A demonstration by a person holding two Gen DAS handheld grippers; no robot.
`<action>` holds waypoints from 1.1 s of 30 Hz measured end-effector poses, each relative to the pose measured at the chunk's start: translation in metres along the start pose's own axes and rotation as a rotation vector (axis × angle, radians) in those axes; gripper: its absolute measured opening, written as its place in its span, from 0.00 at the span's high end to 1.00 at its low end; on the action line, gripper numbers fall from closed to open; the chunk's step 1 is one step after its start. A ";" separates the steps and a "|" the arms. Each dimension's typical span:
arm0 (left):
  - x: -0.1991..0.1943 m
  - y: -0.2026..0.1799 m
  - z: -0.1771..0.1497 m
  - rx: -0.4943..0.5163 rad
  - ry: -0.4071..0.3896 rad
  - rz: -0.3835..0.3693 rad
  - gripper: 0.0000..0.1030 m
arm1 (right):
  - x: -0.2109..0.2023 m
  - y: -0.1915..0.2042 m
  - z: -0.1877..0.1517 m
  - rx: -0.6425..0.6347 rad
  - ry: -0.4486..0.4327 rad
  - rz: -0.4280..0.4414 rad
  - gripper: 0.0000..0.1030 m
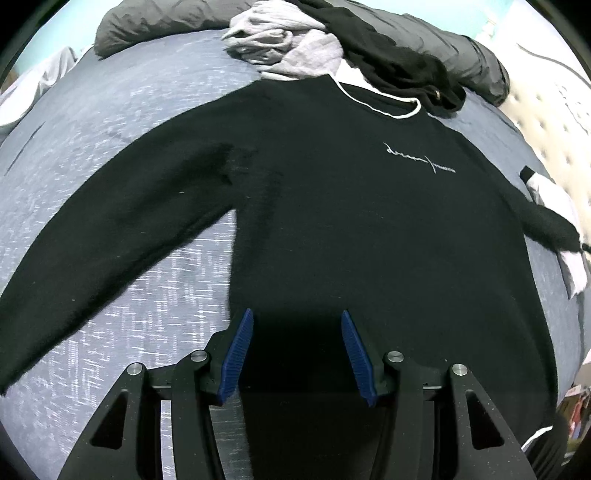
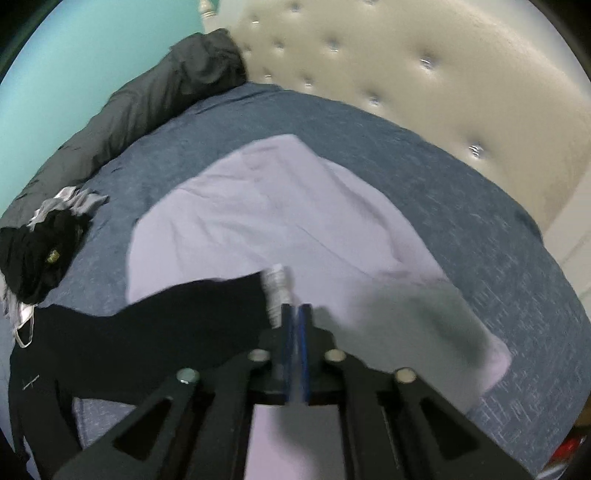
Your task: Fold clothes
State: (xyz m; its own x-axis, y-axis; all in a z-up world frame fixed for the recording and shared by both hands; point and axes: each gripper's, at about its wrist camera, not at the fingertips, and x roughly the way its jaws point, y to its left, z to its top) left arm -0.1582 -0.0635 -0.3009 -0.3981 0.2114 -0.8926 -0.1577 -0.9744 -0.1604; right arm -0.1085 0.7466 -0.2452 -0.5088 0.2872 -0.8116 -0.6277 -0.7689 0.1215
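A black sweatshirt with a white neck trim and small white chest lettering lies spread flat, front up, on the bed. My left gripper hovers open over its lower body, blue pads well apart with nothing between them. The sweatshirt's right sleeve stretches across a pale lilac garment. Its whitish cuff lies just left of my right gripper. That gripper is shut, pads together, and I see no cloth between them; the view is blurred.
The bed has a blue-grey cover. A heap of grey and black clothes lies beyond the sweatshirt's collar, with a dark grey pillow behind. A cream tufted headboard borders the bed.
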 end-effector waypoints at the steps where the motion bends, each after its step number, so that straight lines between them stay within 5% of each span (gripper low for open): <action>1: -0.002 0.002 0.000 0.000 -0.002 0.004 0.48 | 0.000 -0.005 -0.002 0.012 -0.004 -0.003 1.00; 8: -0.011 0.021 0.004 -0.040 -0.022 0.019 0.48 | -0.021 -0.004 0.002 0.024 -0.074 0.135 0.99; 13: -0.019 0.037 0.007 -0.075 -0.038 0.030 0.47 | -0.010 0.029 -0.010 -0.062 -0.016 0.230 0.99; 18: -0.031 0.076 0.004 -0.181 -0.049 0.047 0.48 | 0.015 0.038 -0.026 -0.065 0.061 0.173 0.99; 33: -0.076 0.257 -0.033 -0.435 -0.079 0.293 0.34 | -0.027 0.050 -0.035 -0.052 -0.034 0.190 0.99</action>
State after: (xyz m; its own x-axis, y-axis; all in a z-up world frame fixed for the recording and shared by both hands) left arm -0.1389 -0.3328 -0.2884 -0.4392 -0.0853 -0.8943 0.3530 -0.9318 -0.0844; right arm -0.1054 0.6799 -0.2375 -0.6352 0.1530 -0.7570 -0.4882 -0.8391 0.2400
